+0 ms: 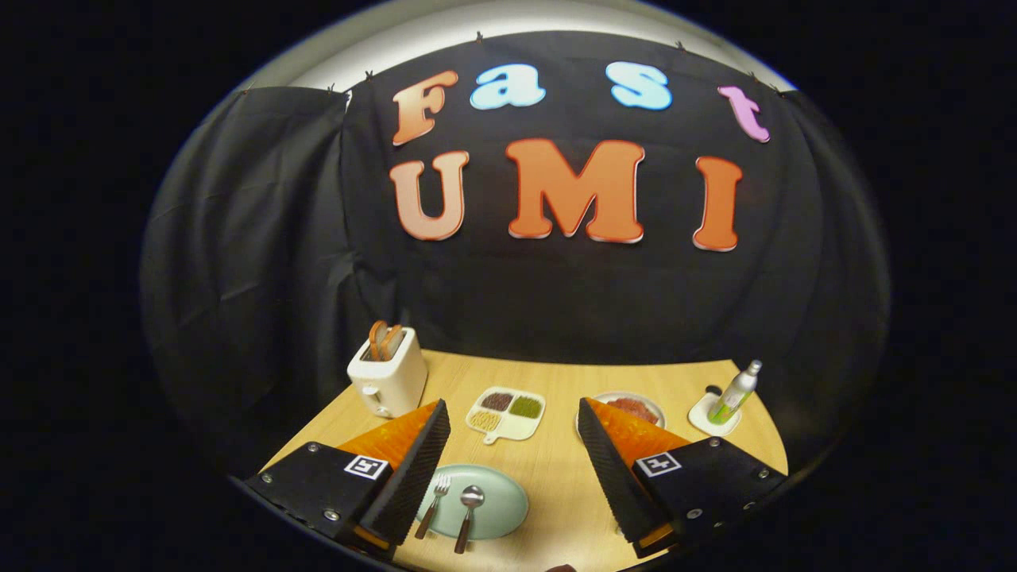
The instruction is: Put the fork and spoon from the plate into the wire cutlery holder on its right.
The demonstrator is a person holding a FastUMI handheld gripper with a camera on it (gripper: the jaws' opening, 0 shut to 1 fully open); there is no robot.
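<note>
A pale green plate (502, 508) lies on the wooden table between my fingers, nearer the left one. On it rest a fork (435, 502) and a spoon (467, 512), side by side, both with dark wooden handles pointing toward me. My gripper (513, 417) hovers above the table, open wide, with nothing between its fingers. The left finger (417, 469) hides the plate's left rim. The right finger (616, 469) covers the table to the right of the plate, so what stands there is hidden.
A white toaster (389, 377) with two bread slices stands at the back left. A white divided dish (506, 413) of grains sits beyond the plate. A plate of reddish food (632, 407) and a green spray bottle (735, 393) on a white coaster are back right.
</note>
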